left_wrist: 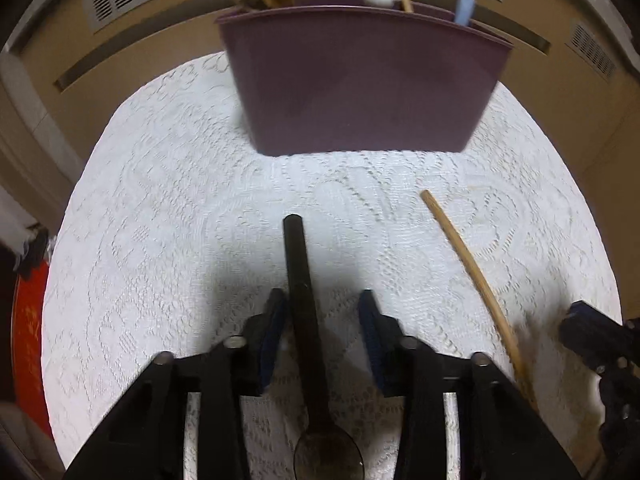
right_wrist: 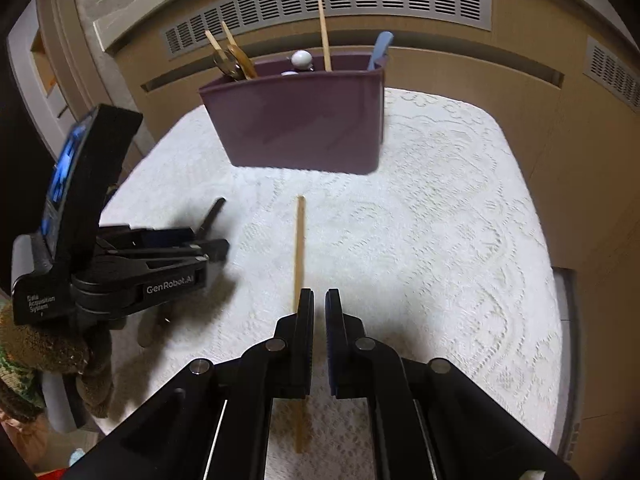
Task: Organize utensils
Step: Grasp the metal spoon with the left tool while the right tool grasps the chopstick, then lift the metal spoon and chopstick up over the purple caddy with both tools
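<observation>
Here, a white lace tablecloth (right_wrist: 440, 240) carries the purple utensil holder (left_wrist: 360, 80) at its far side, chopsticks, spoons and a blue handle standing inside. Nearer, the left gripper (left_wrist: 323, 316) gapes wide around a dark spoon (left_wrist: 300, 272) lying flat. The right gripper (right_wrist: 319, 312), nearly closed and empty, hovers just beside a lone wooden chopstick (right_wrist: 299, 240).

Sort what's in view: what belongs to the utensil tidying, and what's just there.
Part of the job:
- purple holder, already holding utensils
- dark spoon between the open left hand-held gripper fingers
- loose chopstick beside the right hand-held gripper

Just there:
- lace tablecloth
- vented cabinet
</observation>
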### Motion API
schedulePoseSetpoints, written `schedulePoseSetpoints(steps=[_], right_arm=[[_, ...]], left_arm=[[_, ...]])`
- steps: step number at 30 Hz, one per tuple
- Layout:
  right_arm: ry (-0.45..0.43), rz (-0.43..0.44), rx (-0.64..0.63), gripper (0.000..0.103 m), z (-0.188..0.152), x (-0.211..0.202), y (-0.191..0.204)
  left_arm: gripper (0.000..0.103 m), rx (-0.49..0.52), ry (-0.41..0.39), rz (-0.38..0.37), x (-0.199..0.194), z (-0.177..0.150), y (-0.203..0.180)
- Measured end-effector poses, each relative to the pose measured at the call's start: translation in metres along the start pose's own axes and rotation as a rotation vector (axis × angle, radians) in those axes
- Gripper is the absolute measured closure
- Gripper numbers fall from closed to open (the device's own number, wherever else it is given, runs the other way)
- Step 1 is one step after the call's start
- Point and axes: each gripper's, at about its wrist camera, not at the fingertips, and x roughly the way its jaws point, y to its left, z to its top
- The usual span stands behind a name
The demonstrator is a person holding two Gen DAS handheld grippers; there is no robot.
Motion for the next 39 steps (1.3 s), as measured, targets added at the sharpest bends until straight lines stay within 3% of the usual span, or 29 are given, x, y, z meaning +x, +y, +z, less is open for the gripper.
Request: schedulePoseSetpoints(steps=[2, 5, 15, 22, 24, 28, 39], right_arm=[[0.014, -0.007, -0.012, 0.085, -0.003, 0.003, 0.001], [0.024, -0.036, -0.042, 0.071, -0.004, 0.011, 0.004], [0.082, -0.083, -0.082, 0.061, 0.02, 0.053, 0.011], [0.087, -0.106, -0.08, 0.051, 0.028, 0.066, 0.021], [0.087, -0.112, -0.094, 0.053, 0.027, 0.066, 0.023], [0.089, -0.112, -0.104, 0.095, 0.024, 0.06, 0.027], [0.042, -0.037, -0.011, 0.098, 0.009, 0.018, -0.001]], left_arm=[[0.089, 0.022, 0.0, 0.002, -0.002, -0.003, -0.004], [0.091, 0.064, -0.001, -0.008, -0.007, -0.008, -0.01], [0.091, 0.01, -0.023, -0.116, -0.038, -0.032, -0.001], [0.091, -0.006, -0.047, -0.149, -0.057, -0.04, 0.005], [0.091, -0.01, -0.046, -0.153, -0.057, -0.041, 0.007], [0.091, -0.031, -0.036, -0.172, -0.055, -0.045, 0.012], [0.091, -0.068, -0.032, -0.218, -0.059, -0.051, 0.017]])
